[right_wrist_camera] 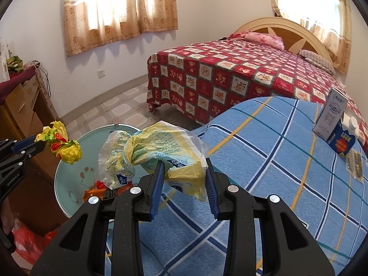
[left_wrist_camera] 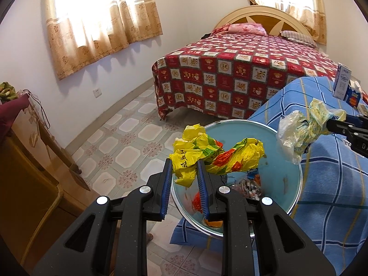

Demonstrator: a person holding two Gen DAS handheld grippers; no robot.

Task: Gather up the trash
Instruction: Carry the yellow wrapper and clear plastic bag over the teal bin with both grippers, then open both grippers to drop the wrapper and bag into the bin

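Note:
My left gripper (left_wrist_camera: 184,163) is shut on a crumpled yellow, red and green wrapper (left_wrist_camera: 207,154), held over the open teal bin (left_wrist_camera: 283,161). Scraps of trash lie in the bin's bottom. My right gripper (right_wrist_camera: 185,163) is shut on a pale yellow and clear plastic bag (right_wrist_camera: 158,151), held near the bin's (right_wrist_camera: 73,179) right rim above the blue plaid cloth (right_wrist_camera: 276,161). In the left wrist view the plastic bag (left_wrist_camera: 303,126) hangs at the right from the right gripper (left_wrist_camera: 331,124). The right wrist view shows the left gripper (right_wrist_camera: 36,143) holding the wrapper (right_wrist_camera: 62,145) at the left.
A milk carton (right_wrist_camera: 331,117) and a small blue carton (right_wrist_camera: 342,140) stand on the blue plaid cloth, with small packets (right_wrist_camera: 355,165) beside them. A bed with a red checked cover (left_wrist_camera: 241,73) lies beyond. A wooden dresser (left_wrist_camera: 25,161) stands left, and a red bag (right_wrist_camera: 30,237) on the floor.

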